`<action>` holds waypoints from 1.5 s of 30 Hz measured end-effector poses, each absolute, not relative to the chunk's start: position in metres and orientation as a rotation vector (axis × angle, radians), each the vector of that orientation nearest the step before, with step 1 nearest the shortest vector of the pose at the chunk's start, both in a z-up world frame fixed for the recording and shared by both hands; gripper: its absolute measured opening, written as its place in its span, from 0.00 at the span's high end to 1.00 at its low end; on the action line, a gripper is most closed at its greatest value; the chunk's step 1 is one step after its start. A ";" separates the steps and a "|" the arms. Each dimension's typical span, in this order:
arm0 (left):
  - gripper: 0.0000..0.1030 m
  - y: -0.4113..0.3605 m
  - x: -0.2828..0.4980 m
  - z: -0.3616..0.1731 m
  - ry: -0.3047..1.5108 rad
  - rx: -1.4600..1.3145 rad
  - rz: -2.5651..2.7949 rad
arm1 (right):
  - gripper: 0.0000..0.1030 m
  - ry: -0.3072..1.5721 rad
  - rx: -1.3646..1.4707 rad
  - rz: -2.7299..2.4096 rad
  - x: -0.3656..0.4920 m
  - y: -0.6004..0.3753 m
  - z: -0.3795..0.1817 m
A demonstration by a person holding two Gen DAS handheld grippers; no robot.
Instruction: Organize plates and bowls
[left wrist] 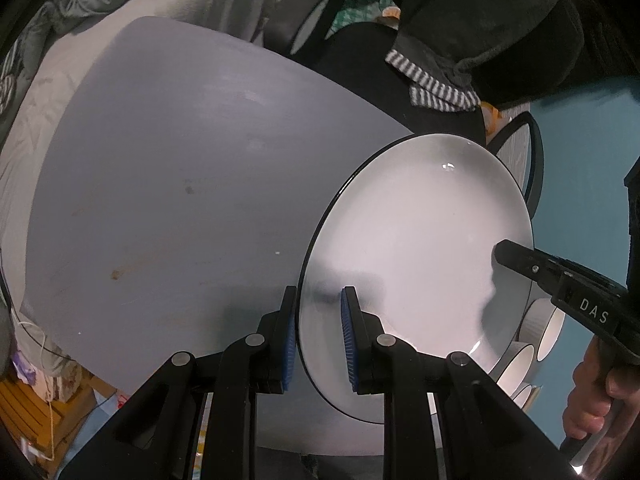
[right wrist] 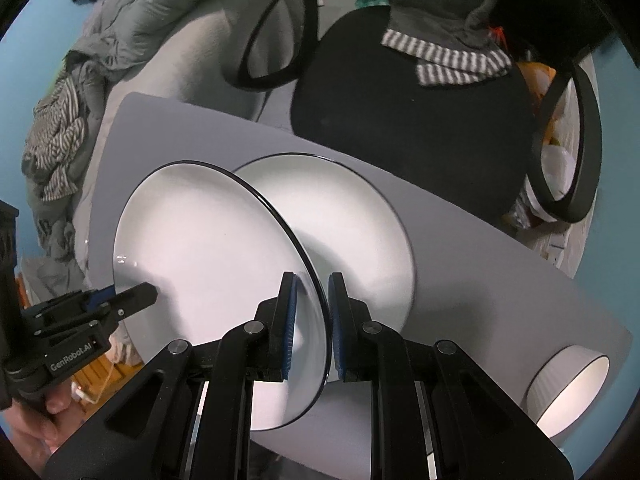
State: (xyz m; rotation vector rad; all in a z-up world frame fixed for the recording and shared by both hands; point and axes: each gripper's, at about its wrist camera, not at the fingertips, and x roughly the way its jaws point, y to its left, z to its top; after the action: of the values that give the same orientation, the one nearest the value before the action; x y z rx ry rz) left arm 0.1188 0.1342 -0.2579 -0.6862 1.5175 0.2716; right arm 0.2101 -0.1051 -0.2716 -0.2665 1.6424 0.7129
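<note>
A white plate with a thin black rim (left wrist: pixel 416 240) hangs tilted above the grey table (left wrist: pixel 160 160), gripped at two opposite edges. My left gripper (left wrist: pixel 318 294) is shut on its near rim, and a finger of the right gripper (left wrist: pixel 516 258) lies on the far edge. In the right wrist view the same plate (right wrist: pixel 200 248) has its rim between the blue pads of my right gripper (right wrist: pixel 312 280), which is shut on it. A finger of the left gripper (right wrist: pixel 136 294) clamps the opposite side. A second, matching plate (right wrist: pixel 360 232) lies flat on the table (right wrist: pixel 480 260) just behind.
A white ribbed bowl with a black rim (right wrist: pixel 572 392) stands at the table's near right corner, and several such bowls (left wrist: pixel 548 328) show past the held plate. A black chair (right wrist: pixel 400 120) with clothes draped on it stands behind the table. Grey bedding (right wrist: pixel 132 40) lies to the left.
</note>
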 end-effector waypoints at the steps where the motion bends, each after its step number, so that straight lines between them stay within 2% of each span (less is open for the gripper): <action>1: 0.81 0.132 0.122 -0.260 1.523 -0.681 0.269 | 0.84 1.645 -0.264 0.709 0.212 -0.107 -0.273; 32: 0.81 0.113 0.156 -0.292 1.622 -0.633 0.281 | 0.82 1.695 -0.290 0.644 0.234 -0.118 -0.307; 40: 0.81 0.112 0.159 -0.292 1.641 -0.617 0.267 | 0.69 1.752 -0.307 0.599 0.233 -0.112 -0.306; 45: 0.80 0.108 0.158 -0.287 1.634 -0.600 0.280 | 0.69 1.729 -0.371 0.579 0.229 -0.107 -0.300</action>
State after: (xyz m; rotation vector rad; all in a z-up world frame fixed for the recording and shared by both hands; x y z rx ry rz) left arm 0.1578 0.1077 -0.2867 -0.6001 1.6344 0.2801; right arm 0.2291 -0.1074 -0.3001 -0.3711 1.7289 0.5788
